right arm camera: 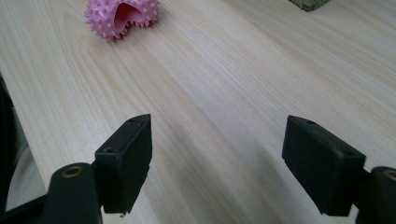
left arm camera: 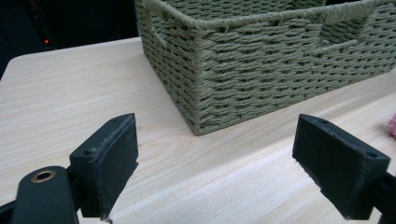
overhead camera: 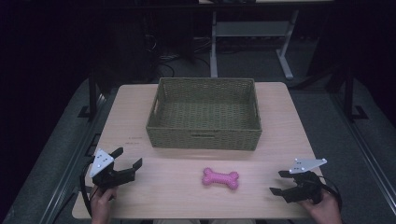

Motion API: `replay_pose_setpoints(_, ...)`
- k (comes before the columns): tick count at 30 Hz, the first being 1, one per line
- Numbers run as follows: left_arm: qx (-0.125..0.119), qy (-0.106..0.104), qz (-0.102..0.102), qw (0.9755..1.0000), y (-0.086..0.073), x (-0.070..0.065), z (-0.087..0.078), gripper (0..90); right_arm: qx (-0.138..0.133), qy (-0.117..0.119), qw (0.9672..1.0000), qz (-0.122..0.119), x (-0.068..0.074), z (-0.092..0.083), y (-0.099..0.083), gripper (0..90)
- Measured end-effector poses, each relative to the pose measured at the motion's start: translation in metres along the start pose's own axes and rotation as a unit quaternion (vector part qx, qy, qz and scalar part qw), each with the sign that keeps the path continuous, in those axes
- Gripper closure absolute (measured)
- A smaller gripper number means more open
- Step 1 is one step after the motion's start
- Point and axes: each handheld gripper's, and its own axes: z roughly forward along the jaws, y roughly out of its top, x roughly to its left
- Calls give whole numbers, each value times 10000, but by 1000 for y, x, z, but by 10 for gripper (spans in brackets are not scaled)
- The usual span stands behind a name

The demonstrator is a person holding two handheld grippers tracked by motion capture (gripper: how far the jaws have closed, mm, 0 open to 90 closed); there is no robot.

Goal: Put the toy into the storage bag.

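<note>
Here we look down on a pale wood-grain table (overhead camera: 280, 121) in a dark room; beyond its far edge we make out grey floor, a tangle of cables and the white legs of another desk (overhead camera: 252, 42). A woven green basket (overhead camera: 204, 133) stands at the middle of the far half, with nothing in it that we can see. A pink spiky bone toy (overhead camera: 220, 178) lies on the bare wood in front of the basket, apart from it, and between the two grippers.

The left gripper (overhead camera: 127, 164) rests at the near left corner, held by a hand (overhead camera: 100, 203), its jaws spread wide on nothing. The right gripper (overhead camera: 282, 183) sits near the right corner, likewise released, jaws well apart and empty, with a hand (overhead camera: 322, 207) behind it.

In the left gripper view the basket (left arm camera: 261, 70) is cut off at the top and right, and we catch just a pink sliver of the toy (left arm camera: 392, 126) at the right edge. In the right gripper view the toy (right arm camera: 122, 16) is clipped by the top edge, and a scrap of basket (right arm camera: 308, 3) barely shows at the top. The room's far parts are too dark for us to read.
</note>
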Motion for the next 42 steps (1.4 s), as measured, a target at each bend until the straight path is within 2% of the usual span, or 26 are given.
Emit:
replay_pose_setpoints(3,80,-19,-58,9999,-1,2,2,138,50,51,10000,-15,-2,0,5,231)
replay_pose_setpoints(8,82,-51,-74,9999,-2,2,1,138,41,120,9998,-138,1,-1,15,228)
replay_pose_setpoints(15,114,-108,-16,9999,-2,1,1,138,154,289,9989,-323,4,0,33,217)
replay_pose_setpoints(24,75,-94,-59,9999,-3,4,-1,138,354,284,9978,-482,2,2,52,205)
replay_pose_setpoints(26,95,-101,-49,9999,-3,4,-1,138,446,324,9969,-559,5,6,58,202)
replay_pose_setpoints(35,71,-108,-52,9999,-3,3,-1,138,543,444,9945,-782,15,13,74,203)
replay_pose_setpoints(42,76,-98,-75,9999,-3,4,-1,138,681,419,9921,-962,20,18,88,201)
